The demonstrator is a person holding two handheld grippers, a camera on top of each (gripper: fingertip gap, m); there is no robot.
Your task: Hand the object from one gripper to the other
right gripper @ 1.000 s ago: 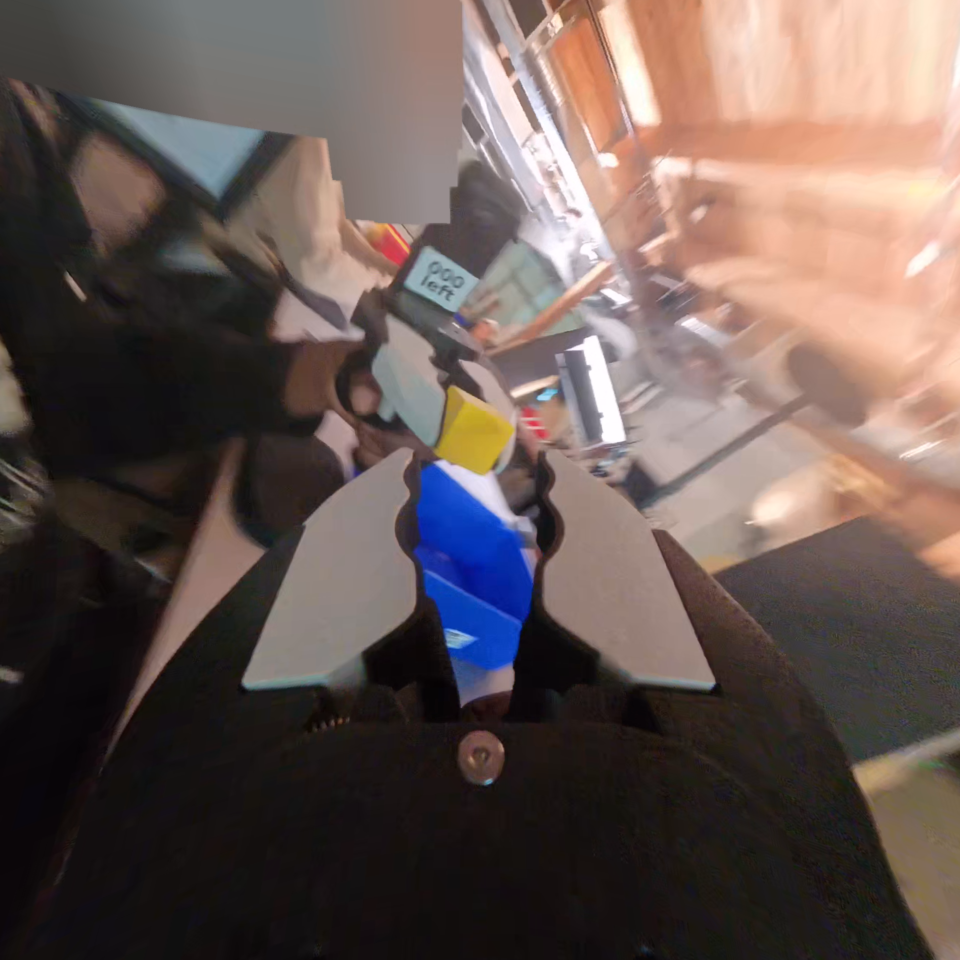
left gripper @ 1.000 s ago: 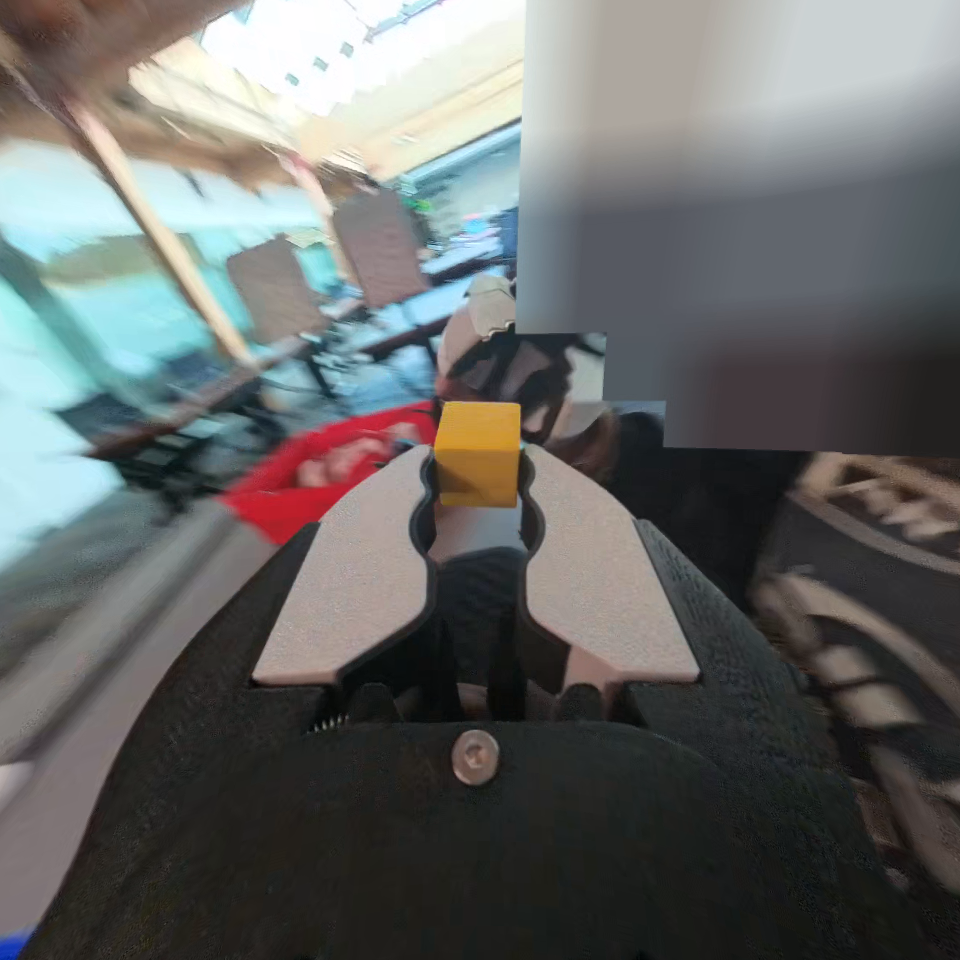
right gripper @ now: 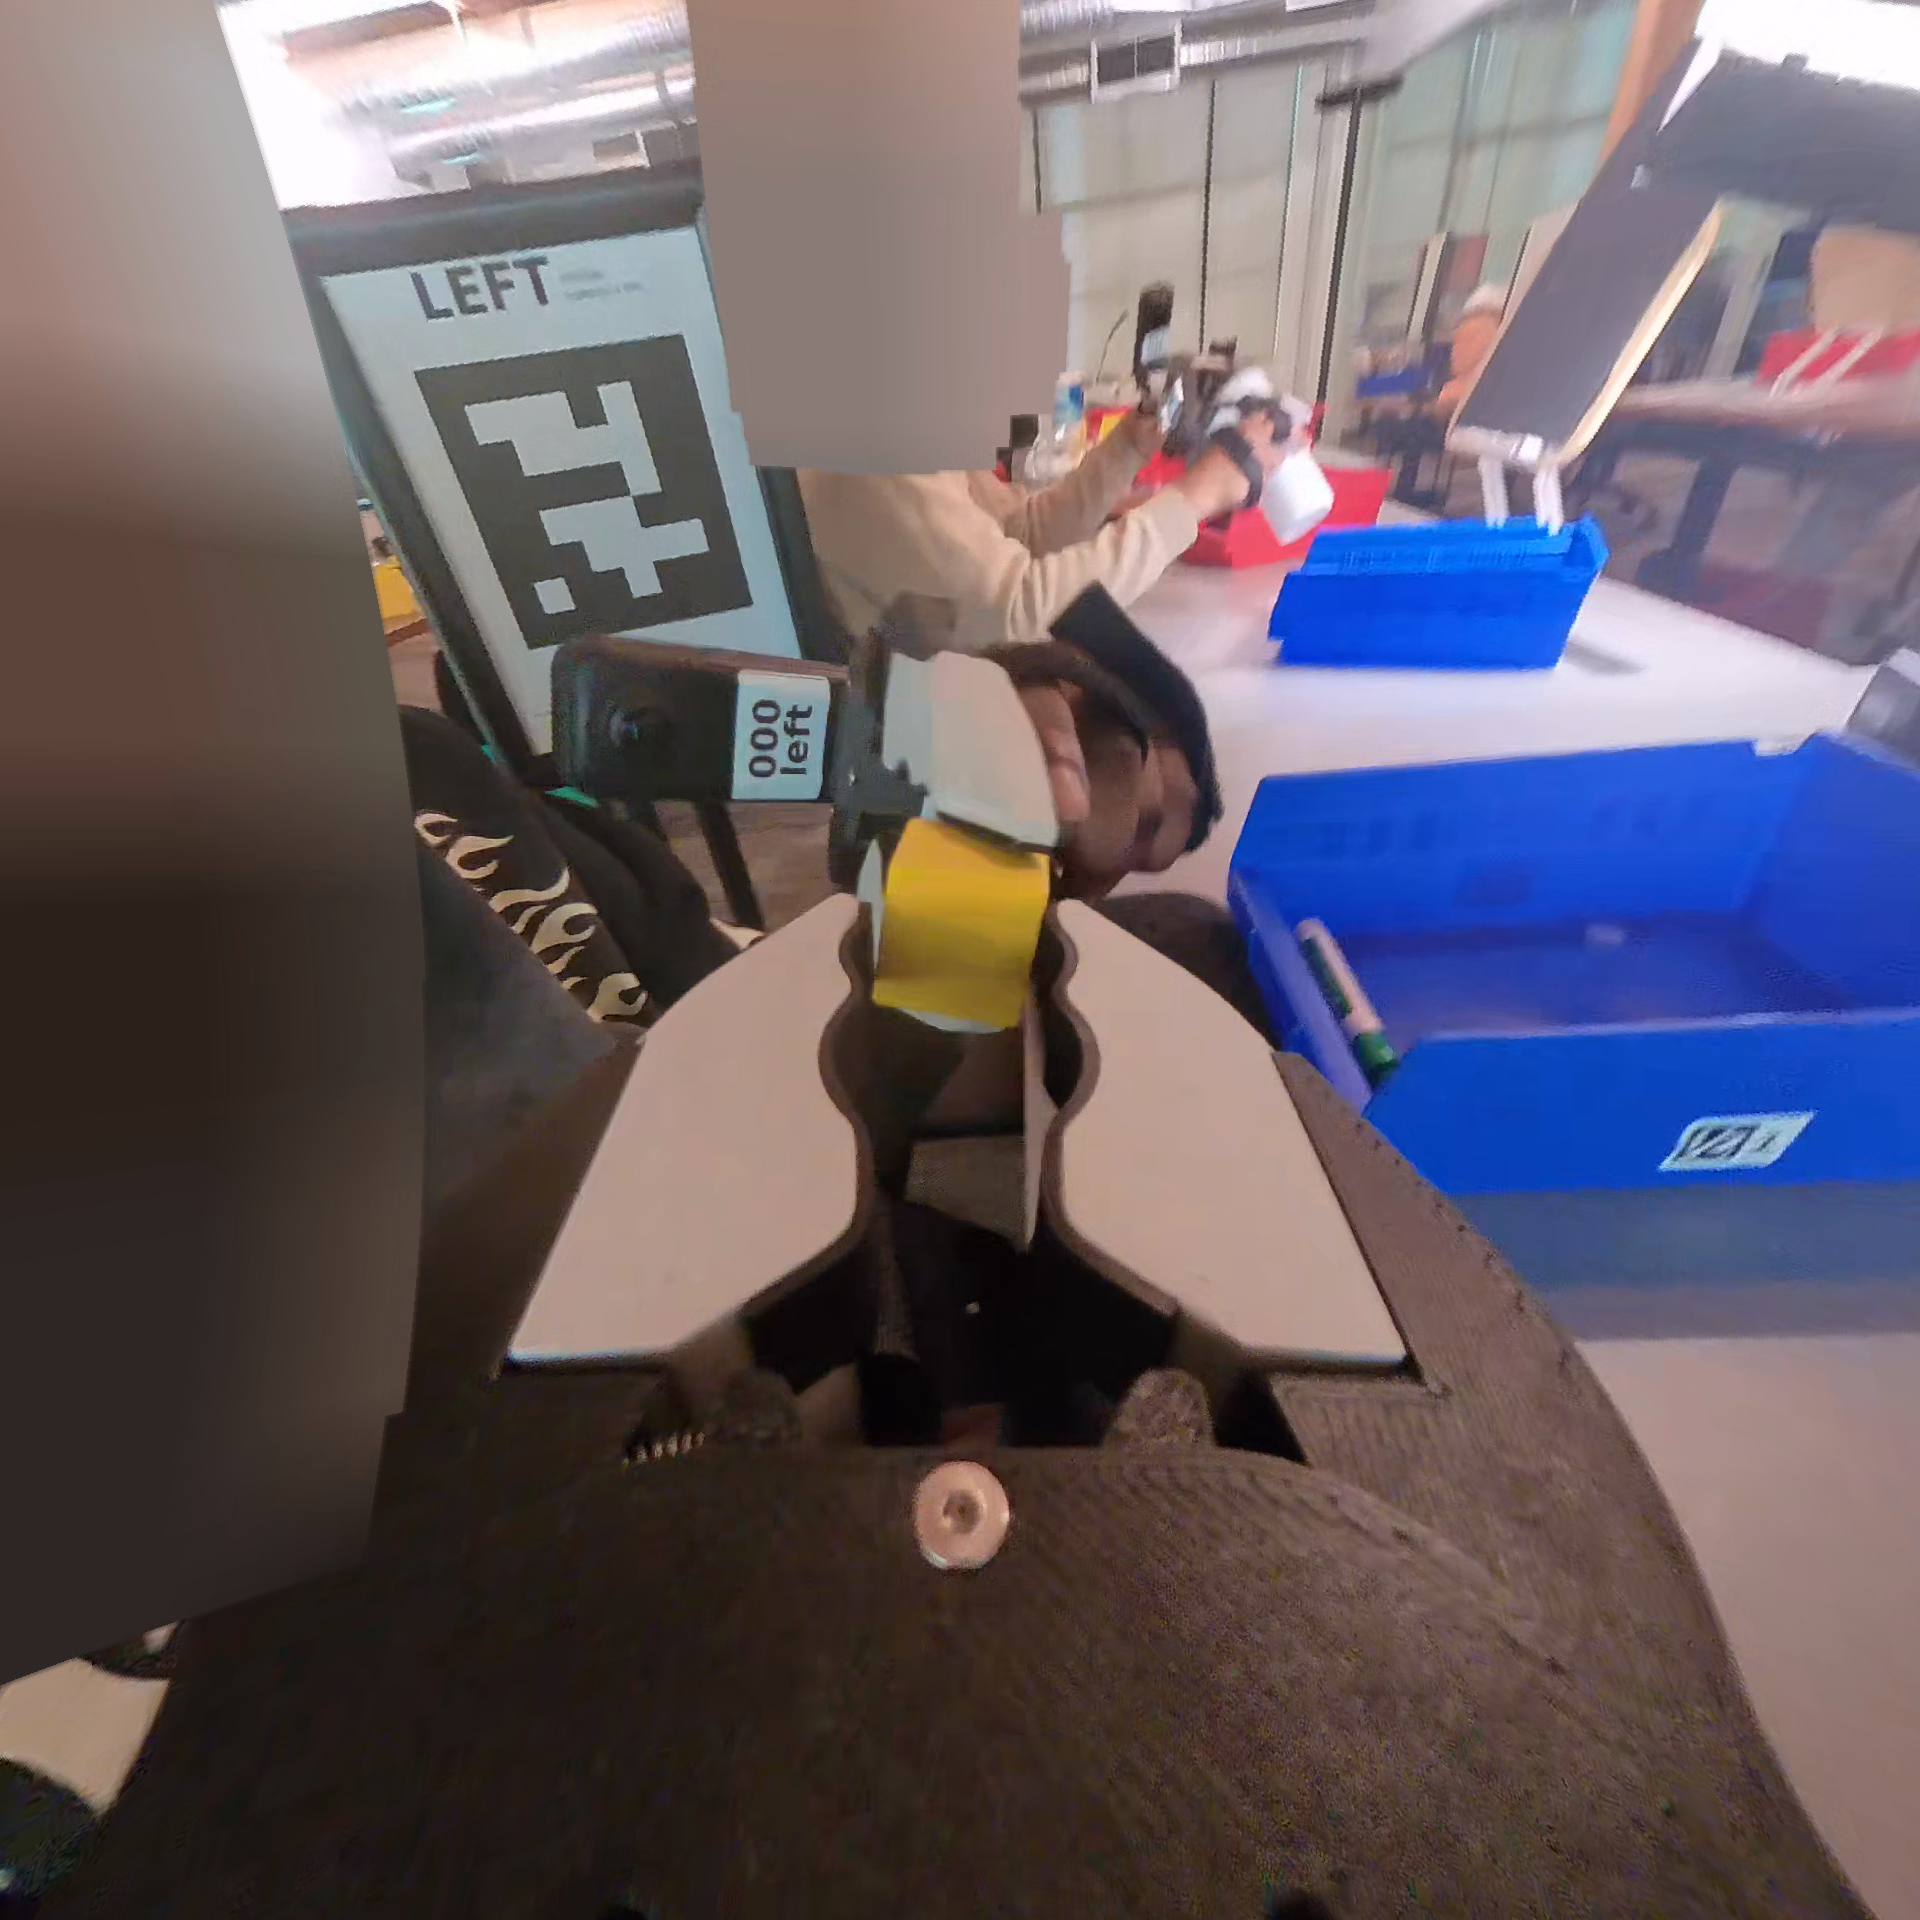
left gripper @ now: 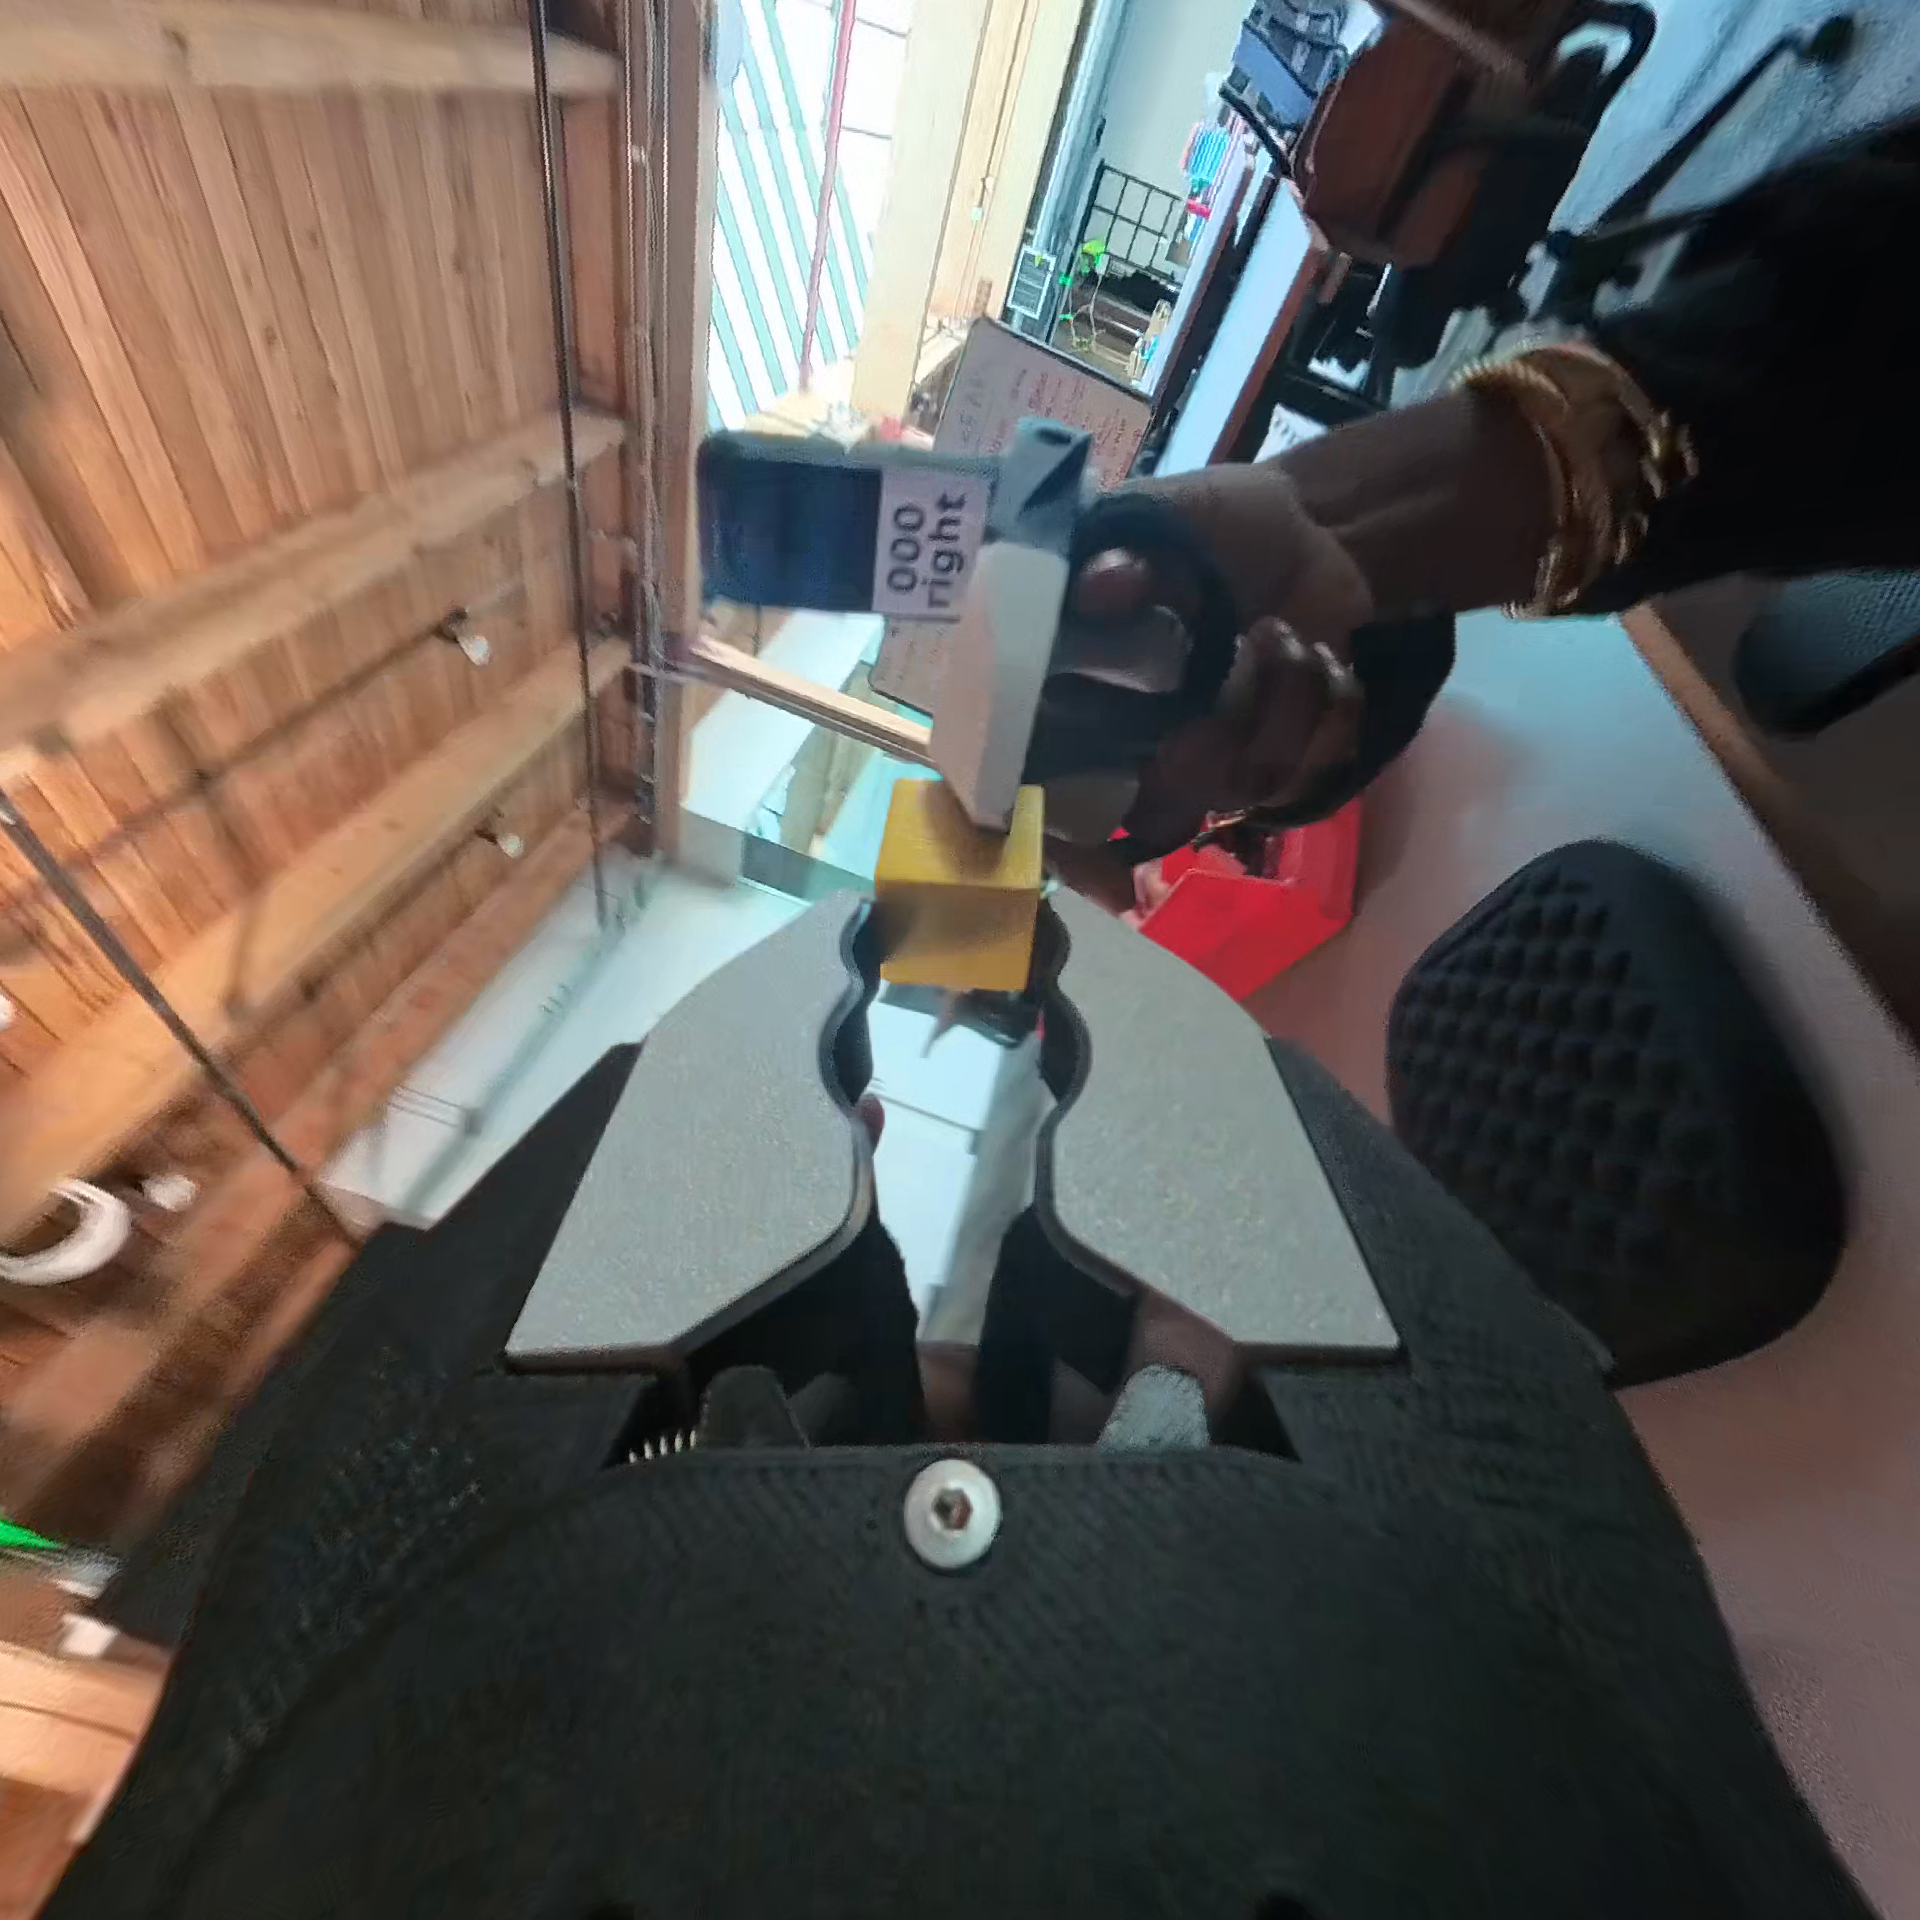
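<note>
The small yellow wooden cube (left gripper: 958, 914) sits in mid-air, pinched at the tips of both my tools at once. No long axis to speak of, it's a block w/ roughly equal sides; in the left wrist view one flat face looks back at me, top face tilted slightly away. Matte paint, crisp edges.

My left gripper (left gripper: 956, 935) has its grey, grainy-textured fingers closed onto the cube's two side faces, wavy inner edges hugging it. My right gripper (right gripper: 951, 940) does likewise from the other direction: fingers clamped against the sides of the cube (right gripper: 956, 935). From the left cam, the right gripper's (left gripper: 992, 800) grey fingertip presses on the cube's top, crosswise to my left fingers. Both grips touching the block, none slack that I can see.

Around: my right hand (left gripper: 1226, 665) w/ gold bangles (left gripper: 1579, 488) on the wrist, black mesh chair back (left gripper: 1600, 1122) at right, red plastic bin (left gripper: 1268, 914) behind the cube, wooden slat wall (left gripper: 312, 468) at left. Right cam: open blue plastic bin (right gripper: 1621, 1101) just beside my fingers w/ a marker pen (right gripper: 1345, 997) inside, a second blue bin (right gripper: 1434, 603) farther back, a black-and-white tag board (right gripper: 582, 468) behind the left tool.
</note>
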